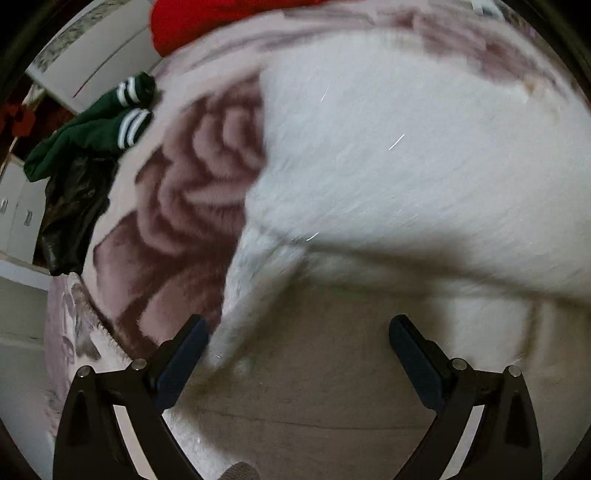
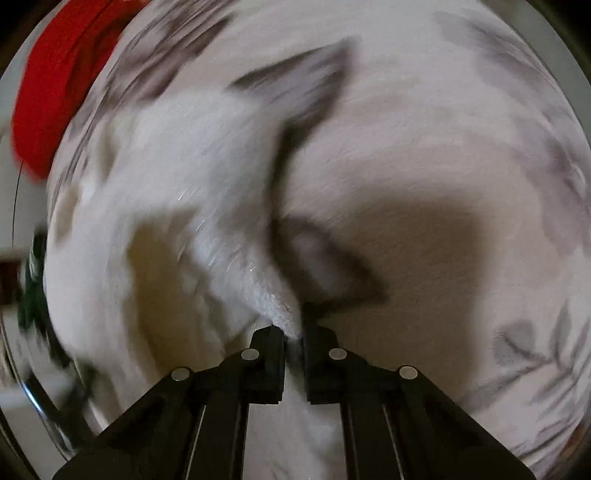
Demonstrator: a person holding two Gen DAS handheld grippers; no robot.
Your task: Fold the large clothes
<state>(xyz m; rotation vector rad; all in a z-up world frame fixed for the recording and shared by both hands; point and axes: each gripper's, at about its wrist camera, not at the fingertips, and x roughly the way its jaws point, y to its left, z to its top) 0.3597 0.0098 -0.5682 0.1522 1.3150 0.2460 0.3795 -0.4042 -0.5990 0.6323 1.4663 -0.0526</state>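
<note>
A large white fluffy garment lies on a pink bed cover with a brown rose print. My left gripper is open and empty, just above the garment's near edge, which is lifted and shows a beige underside. In the right wrist view my right gripper is shut on a pinched fold of the white garment, which hangs to the left. Both views are blurred by motion.
A dark green garment with white stripes and a black one lie at the bed's left edge. A red garment lies at the far side; it also shows in the right wrist view. White cabinets stand beyond the bed's left edge.
</note>
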